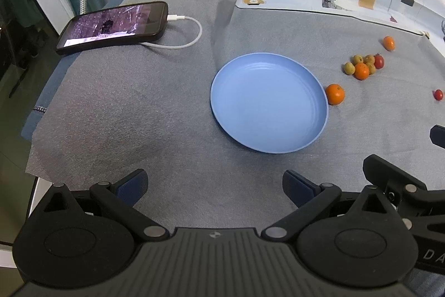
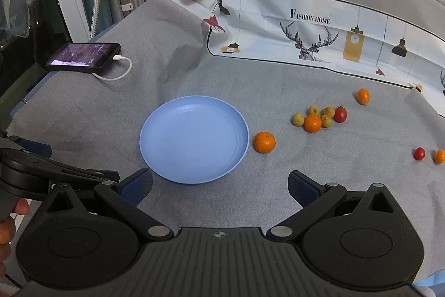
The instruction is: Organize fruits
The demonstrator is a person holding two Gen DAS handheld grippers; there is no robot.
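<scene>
An empty blue plate [image 1: 269,105] [image 2: 194,138] lies on the grey cloth. One orange [image 1: 335,94] [image 2: 264,142] rests just right of its rim. Farther right sits a cluster of small yellow-green fruits [image 1: 349,68] [image 2: 298,119] with an orange [image 1: 361,71] [image 2: 313,123] and a red tomato [image 1: 378,61] [image 2: 340,114]. Another orange [image 1: 388,43] [image 2: 363,96] lies beyond, and a lone tomato [image 1: 438,94] [image 2: 419,153] at the far right. My left gripper [image 1: 215,187] and right gripper [image 2: 221,187] are both open and hold nothing, near the plate's front edge.
A phone [image 1: 114,25] [image 2: 83,57] on a white charging cable [image 1: 189,41] lies at the back left near the cloth's edge. A printed white cloth [image 2: 319,32] runs along the back. A hand [image 2: 8,224] holds the left gripper at the right wrist view's left edge.
</scene>
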